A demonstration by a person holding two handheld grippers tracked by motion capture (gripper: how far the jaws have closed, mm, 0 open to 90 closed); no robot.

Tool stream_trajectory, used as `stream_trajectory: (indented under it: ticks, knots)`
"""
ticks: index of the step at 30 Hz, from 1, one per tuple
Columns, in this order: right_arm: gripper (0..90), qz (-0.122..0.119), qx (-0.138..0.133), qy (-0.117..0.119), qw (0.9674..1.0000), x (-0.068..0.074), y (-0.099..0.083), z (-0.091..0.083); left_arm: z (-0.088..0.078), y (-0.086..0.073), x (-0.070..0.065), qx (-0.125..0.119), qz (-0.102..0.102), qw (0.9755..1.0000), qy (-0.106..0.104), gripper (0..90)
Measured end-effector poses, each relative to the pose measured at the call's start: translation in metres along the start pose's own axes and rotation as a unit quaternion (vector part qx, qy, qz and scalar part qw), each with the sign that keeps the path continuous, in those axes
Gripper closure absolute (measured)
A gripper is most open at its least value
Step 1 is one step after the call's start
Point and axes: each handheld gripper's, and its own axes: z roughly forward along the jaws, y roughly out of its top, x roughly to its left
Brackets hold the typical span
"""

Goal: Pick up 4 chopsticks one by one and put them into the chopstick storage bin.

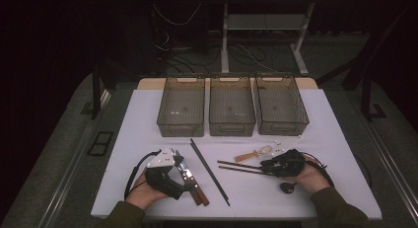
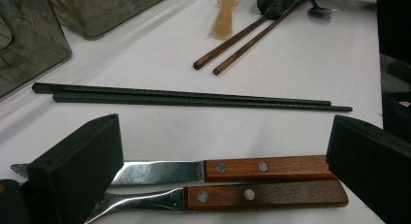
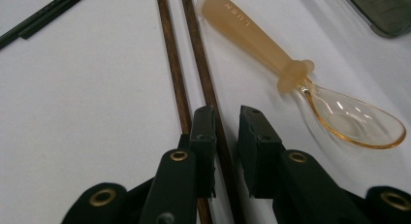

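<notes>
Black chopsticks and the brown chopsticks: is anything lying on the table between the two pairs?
Nothing. In the left gripper view, bare white table separates the black chopsticks from the brown chopsticks; the high view agrees.

- In the right gripper view, the brown chopsticks (image 3: 194, 73) run off the top edge, and their near ends are hidden under the jaws.
- In the left gripper view, a jaw hides part of the knife blade (image 2: 160, 171).
- The small dark item (image 1: 288, 187) by the right hand is too small to identify.
</notes>
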Motion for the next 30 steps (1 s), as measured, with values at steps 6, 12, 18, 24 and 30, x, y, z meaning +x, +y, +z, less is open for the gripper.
stream_trajectory:
  ticks: [6, 12, 18, 24, 30]
  knots:
    - [82.2, -0.009, -0.002, 0.005, 0.9999, -0.0036, -0.0007, 0.0003, 0.0005, -0.0001, -0.0001, 0.003, 0.000, 1.0000, 0.000, 0.0]
    - [83.6, -0.017, -0.005, 0.012, 0.9998, -0.0057, -0.0008, 0.0003, 0.0009, -0.0002, -0.0001, 0.004, 0.002, 1.0000, 0.000, 0.0]
    - [85.1, -0.034, 0.003, 0.007, 0.9994, -0.0069, 0.0008, -0.0002, 0.0005, 0.0000, -0.0002, 0.003, 0.003, 1.0000, 0.000, 0.0]
    - [85.4, -0.031, 0.003, 0.015, 0.9994, -0.0048, 0.0018, -0.0003, 0.0004, 0.0000, -0.0003, 0.003, 0.004, 1.0000, 0.000, 0.0]
    - [85.5, -0.037, 0.000, 0.014, 0.9992, -0.0045, 0.0037, -0.0018, 0.0003, 0.0000, -0.0002, 0.003, 0.004, 1.0000, 0.000, 0.0]
